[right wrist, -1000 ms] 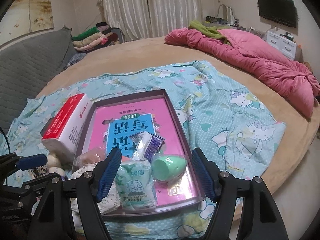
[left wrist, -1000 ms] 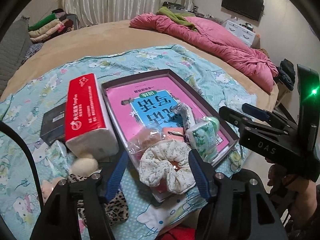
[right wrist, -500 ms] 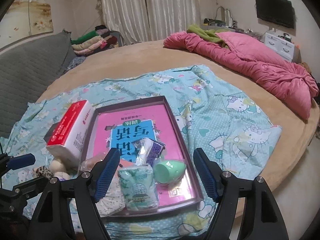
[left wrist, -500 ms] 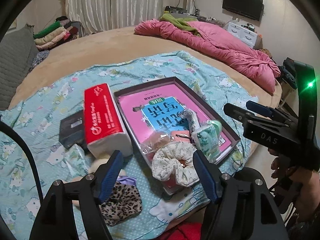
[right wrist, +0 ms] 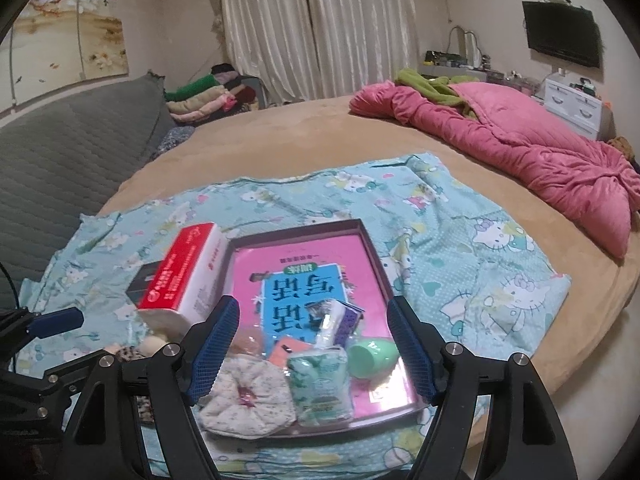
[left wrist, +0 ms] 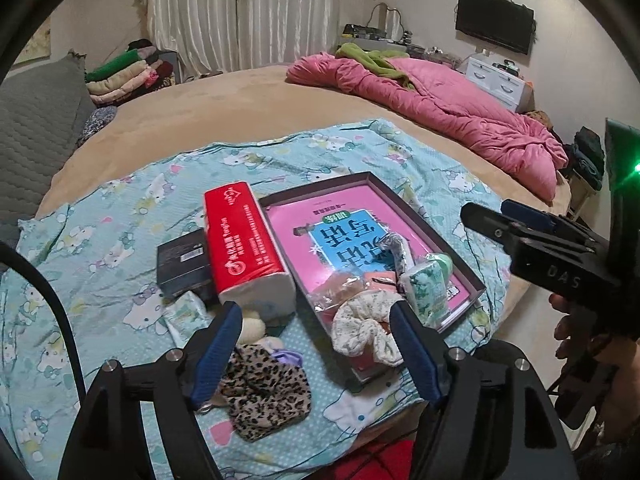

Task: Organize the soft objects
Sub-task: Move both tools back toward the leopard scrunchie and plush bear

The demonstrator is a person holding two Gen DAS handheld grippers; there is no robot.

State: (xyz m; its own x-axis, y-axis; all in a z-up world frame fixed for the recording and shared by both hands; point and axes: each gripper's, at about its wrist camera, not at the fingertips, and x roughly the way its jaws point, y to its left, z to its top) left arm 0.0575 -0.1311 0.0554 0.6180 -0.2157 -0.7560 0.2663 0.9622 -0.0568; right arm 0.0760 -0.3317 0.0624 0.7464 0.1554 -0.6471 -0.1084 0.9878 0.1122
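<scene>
- Blue-padded left gripper (left wrist: 314,354): jaws wide and opening further, nothing between the pads, hovering above the bedding.
- Right gripper (right wrist: 312,346): blue mesh pads spread wide, holding nothing, hanging over the near end of the tray.
- Leopard-print fabric pouch (left wrist: 266,390): on the sheet just below the left gripper's left pad, outside the tray. Cream plush ball (left wrist: 252,326) lies just beyond it, also outside.
- White floral scrunchie (left wrist: 366,326): draped over the tray's near-left edge, close inside the left gripper's right pad; in the right wrist view it sits under that gripper's left pad.
- Mint-green printed tissue packet (right wrist: 320,386) and mint egg-shaped sponge (right wrist: 372,358): in the tray's near end, between the right gripper's pads but below them, not touched.
- Dark-rimmed shallow tray (right wrist: 378,258) with a pink and blue book as its floor: far half is bare.
- Red-and-white soft tissue pack (left wrist: 246,256): standing left of the tray, touching its rim; black box (left wrist: 182,266) left of that.
- Progress, my read: partway. Several soft items are in; pouch, plush ball and probably the tissue pack remain.
- Pink quilt (left wrist: 440,108): far right, well apart.
</scene>
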